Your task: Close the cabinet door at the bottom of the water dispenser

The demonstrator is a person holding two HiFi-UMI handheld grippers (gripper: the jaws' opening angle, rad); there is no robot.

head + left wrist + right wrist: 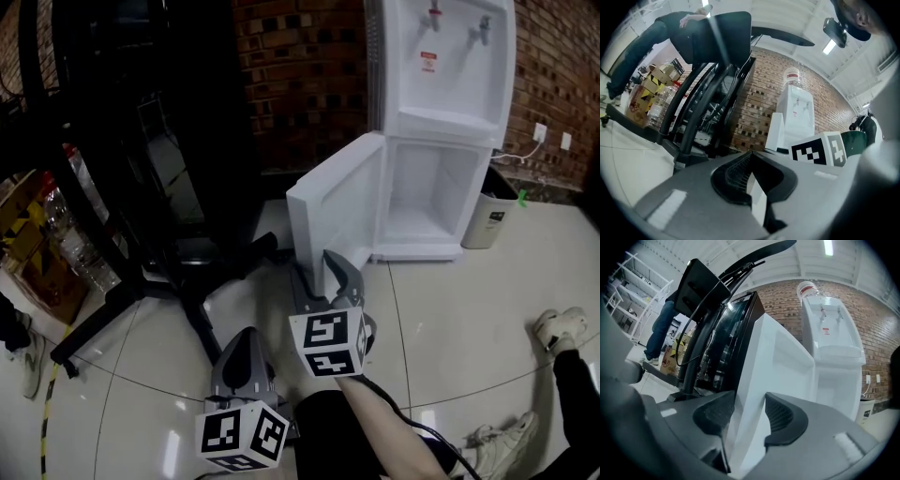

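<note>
The white water dispenser (441,66) stands against the brick wall, its bottom compartment (427,197) bare inside. The cabinet door (337,202) swings out wide to the left. My right gripper (323,272) is at the door's free edge near its lower corner. In the right gripper view the door (773,362) runs deep between the jaws, and the right gripper (750,404) is shut on that edge. My left gripper (246,342) hangs lower and to the left, apart from the door. In its own view the left gripper (750,154) is shut, holding nothing, with the dispenser (799,112) ahead.
A tall black frame (141,141) with floor legs (216,272) stands just left of the door. A white bin (492,220) sits right of the dispenser. Boxes and bottles (37,244) lie far left. A person's shoes (562,328) are at the right.
</note>
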